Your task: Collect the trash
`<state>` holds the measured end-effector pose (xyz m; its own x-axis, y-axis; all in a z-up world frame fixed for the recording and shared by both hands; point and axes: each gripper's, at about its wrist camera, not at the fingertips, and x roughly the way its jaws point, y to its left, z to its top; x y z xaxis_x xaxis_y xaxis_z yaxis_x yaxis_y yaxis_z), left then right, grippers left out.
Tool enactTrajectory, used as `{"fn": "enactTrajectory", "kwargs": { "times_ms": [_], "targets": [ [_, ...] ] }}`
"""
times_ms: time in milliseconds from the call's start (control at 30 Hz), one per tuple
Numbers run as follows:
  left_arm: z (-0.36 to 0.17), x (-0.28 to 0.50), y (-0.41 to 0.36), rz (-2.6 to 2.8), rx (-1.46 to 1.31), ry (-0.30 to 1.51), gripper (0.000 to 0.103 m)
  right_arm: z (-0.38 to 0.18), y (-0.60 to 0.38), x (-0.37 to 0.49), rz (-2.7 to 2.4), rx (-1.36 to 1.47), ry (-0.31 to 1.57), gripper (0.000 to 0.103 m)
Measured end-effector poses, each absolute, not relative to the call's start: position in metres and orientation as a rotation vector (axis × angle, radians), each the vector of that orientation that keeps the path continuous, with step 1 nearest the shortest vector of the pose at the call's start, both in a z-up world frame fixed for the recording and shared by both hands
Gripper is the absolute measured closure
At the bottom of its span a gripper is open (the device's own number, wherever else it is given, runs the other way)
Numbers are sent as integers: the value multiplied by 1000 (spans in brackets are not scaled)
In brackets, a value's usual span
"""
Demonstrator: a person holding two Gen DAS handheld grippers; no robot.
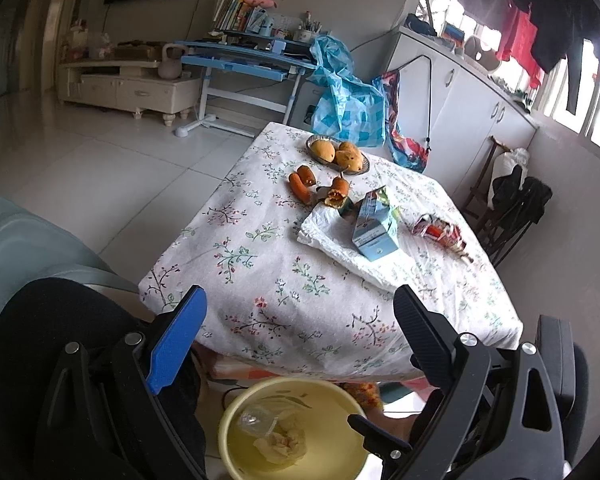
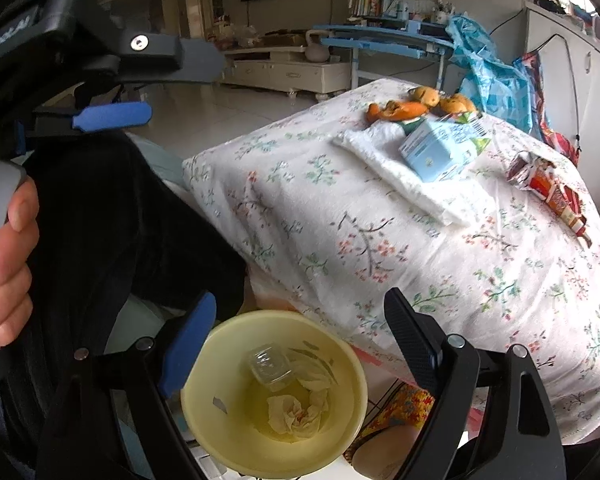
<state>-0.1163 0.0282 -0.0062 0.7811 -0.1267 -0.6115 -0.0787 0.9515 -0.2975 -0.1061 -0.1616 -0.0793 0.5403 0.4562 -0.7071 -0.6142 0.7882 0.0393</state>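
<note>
Your left gripper (image 1: 296, 304) hangs over the near edge of the table (image 1: 260, 288), its jaws spread wide with nothing between them. Your right gripper (image 2: 300, 312) is just as wide apart and empty, poised above the pale yellow basin (image 2: 236, 452) that sits low beside the table.

In that basin you already have a crumpled tissue (image 2: 296, 416), creased and yellowish, and a clear plastic cup (image 2: 270, 362) lying on its side.

On the flowered cloth the rest of the trash waits for you. A light blue carton (image 1: 374, 224), its green-printed top torn open and bent, lies on a white folded towel (image 1: 340, 244). Just right of it lies a red and white wrapper (image 1: 440, 232), crushed and twisted flat. Beyond the carton lie orange peels (image 1: 306, 184), ragged and partly browned, near a shallow dish (image 1: 364, 166) of spotted yellow fruit (image 1: 346, 154).

Your left hand (image 2: 4, 264) grips its grey handle.
</note>
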Motion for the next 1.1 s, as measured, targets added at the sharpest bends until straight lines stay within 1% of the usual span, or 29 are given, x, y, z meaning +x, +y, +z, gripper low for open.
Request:
{"fn": "enactTrajectory", "kwargs": {
  "times_ms": [167, 433, 600, 700, 767, 800, 833, 867, 900, 933, 967, 1000, 1100],
  "targets": [
    [-4, -90, 39, -26, -377, 715, 12, -72, -172, -101, 604, -168, 754, 21],
    [-2, -4, 21, -67, -339, 782, 12, -66, -181, -96, 587, -85, 752, 20],
    [1, 55, -7, -78, -230, 793, 12, -68, -188, -91, 587, -43, 764, 19],
    [-7, 92, -25, -83, -133, 830, 12, -68, -194, -87, 579, -11, 768, 19],
    [-16, 110, -35, -85, -76, 872, 20, -69, -197, -84, 572, 10, 774, 19],
    [-21, 119, -38, -84, -56, 893, 23, -69, -199, -81, 568, 25, 779, 19],
    [-29, 128, -40, -83, -38, 919, 28, -70, -200, -79, 566, 37, 784, 19],
    [-33, 135, -41, -82, -31, 937, 37, -70, -202, -77, 564, 48, 788, 19],
    [-40, 141, -42, -87, -29, 960, 43, -70, -203, -76, 563, 58, 789, 19],
    [-44, 145, -42, -96, -31, 973, 56, -70, -204, -75, 564, 63, 789, 19],
    [-47, 148, -41, -105, -32, 982, 72, -69, -205, -74, 564, 68, 790, 19],
    [-50, 149, -41, -116, -34, 988, 79, -70, -204, -73, 565, 70, 792, 19],
    [-49, 147, -34, -132, -58, 971, 83, -71, -204, -69, 569, 72, 796, 19]
  ]
}}
